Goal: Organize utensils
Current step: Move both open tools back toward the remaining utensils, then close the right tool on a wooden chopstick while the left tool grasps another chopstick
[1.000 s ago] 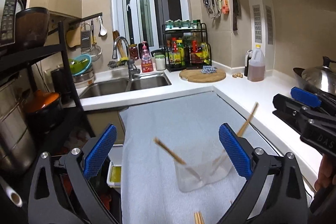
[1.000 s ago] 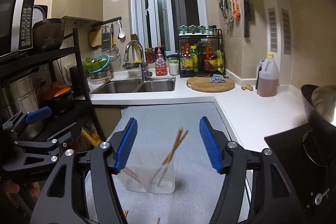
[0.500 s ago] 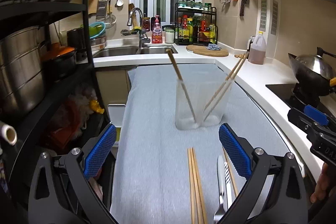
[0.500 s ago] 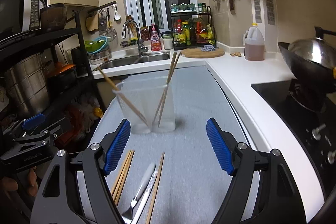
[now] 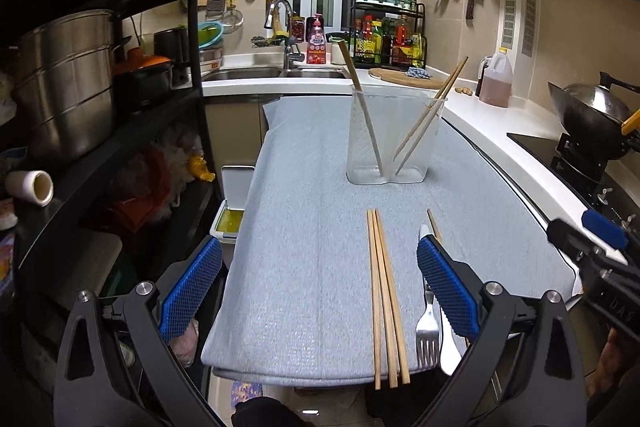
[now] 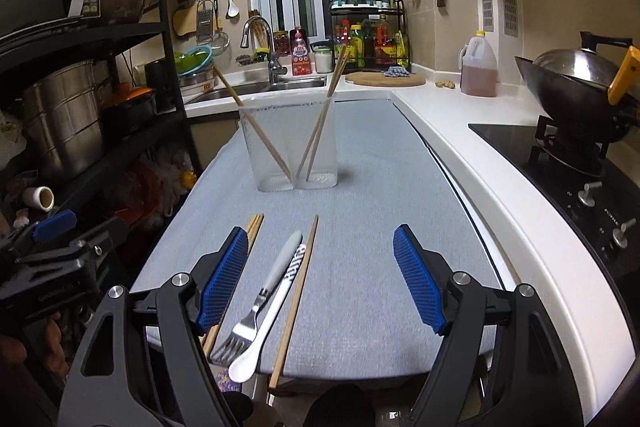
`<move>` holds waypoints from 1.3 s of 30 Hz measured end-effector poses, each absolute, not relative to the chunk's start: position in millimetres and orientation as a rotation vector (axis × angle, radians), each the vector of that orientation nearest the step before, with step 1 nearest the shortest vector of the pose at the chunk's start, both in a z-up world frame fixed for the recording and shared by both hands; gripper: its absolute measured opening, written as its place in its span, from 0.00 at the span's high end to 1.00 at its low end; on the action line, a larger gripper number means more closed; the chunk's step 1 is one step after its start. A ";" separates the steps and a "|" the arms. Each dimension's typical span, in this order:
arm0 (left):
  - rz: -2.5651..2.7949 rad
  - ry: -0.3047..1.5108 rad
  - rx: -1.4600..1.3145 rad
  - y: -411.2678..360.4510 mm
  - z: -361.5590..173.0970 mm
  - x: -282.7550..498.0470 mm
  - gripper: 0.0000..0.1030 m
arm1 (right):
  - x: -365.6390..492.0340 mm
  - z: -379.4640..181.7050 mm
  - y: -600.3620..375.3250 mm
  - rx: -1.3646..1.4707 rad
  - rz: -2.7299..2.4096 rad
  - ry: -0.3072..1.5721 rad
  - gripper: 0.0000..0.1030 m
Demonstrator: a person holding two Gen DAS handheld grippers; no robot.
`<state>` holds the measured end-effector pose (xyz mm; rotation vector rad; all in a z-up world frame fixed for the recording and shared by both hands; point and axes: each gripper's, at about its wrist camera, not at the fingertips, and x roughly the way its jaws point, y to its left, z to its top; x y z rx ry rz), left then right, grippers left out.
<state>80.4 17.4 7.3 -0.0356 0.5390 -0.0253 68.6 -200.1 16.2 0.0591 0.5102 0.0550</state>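
Both tools have pulled back toward the near counter edge; clear holder now sits farther off, chopsticks leaning in it. Left tool and right tool spread wide, empty. Loose chopsticks, fork and spoon lie on grey mat.

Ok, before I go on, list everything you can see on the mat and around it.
Clear holder: one, two compartments, upright, far on the grey mat.
Chopsticks in holder: three, wooden; one left compartment, two right.
Loose chopsticks: three, wooden, together at the near edge.
Single chopstick: one, wooden, right of the spoon.
Fork: one, metal, white handle.
Spoon: one, white.
Wok: one, metal, on the stove.
Oil jug: one, amber, counter.
Left gripper: open, empty.
Right gripper: open, empty.
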 end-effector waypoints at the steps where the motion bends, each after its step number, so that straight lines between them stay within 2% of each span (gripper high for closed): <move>1: -0.020 0.540 -0.040 18.6 5.3 77.9 0.08 | 66.3 10.5 -199.4 0.053 0.053 0.515 0.28; 4: -0.007 0.554 -0.048 20.7 -2.6 72.2 0.08 | 63.5 -11.4 -197.5 0.030 0.039 0.543 0.30; 6: 0.003 0.565 -0.049 21.3 -7.8 68.8 0.08 | 65.5 -24.4 -196.8 0.024 0.047 0.573 0.45; 7: 0.009 0.569 -0.048 21.9 -10.5 66.9 0.08 | 67.4 -31.0 -196.0 0.023 0.055 0.595 0.48; 9: 0.018 0.579 -0.047 23.3 -15.8 63.5 0.08 | 72.7 -43.4 -194.7 0.039 0.084 0.644 0.60; 21: 0.044 0.612 -0.049 27.8 -25.5 61.8 0.08 | 101.4 -86.2 -173.2 0.034 0.137 0.800 0.62; 22: 0.045 0.614 -0.048 27.6 -26.1 62.4 0.08 | 104.5 -90.2 -173.9 0.027 0.129 0.812 0.65; 25: 0.043 0.618 -0.054 28.9 -31.1 64.7 0.08 | 104.0 -93.1 -174.4 -0.027 0.132 0.765 0.91; 36: -0.031 0.629 -0.049 15.6 -72.5 79.8 0.08 | 107.2 -95.8 -213.4 0.018 0.109 0.722 0.93; 39: -0.056 0.666 -0.023 6.6 -84.9 87.1 0.12 | 107.6 -95.3 -215.8 0.020 0.108 0.719 0.93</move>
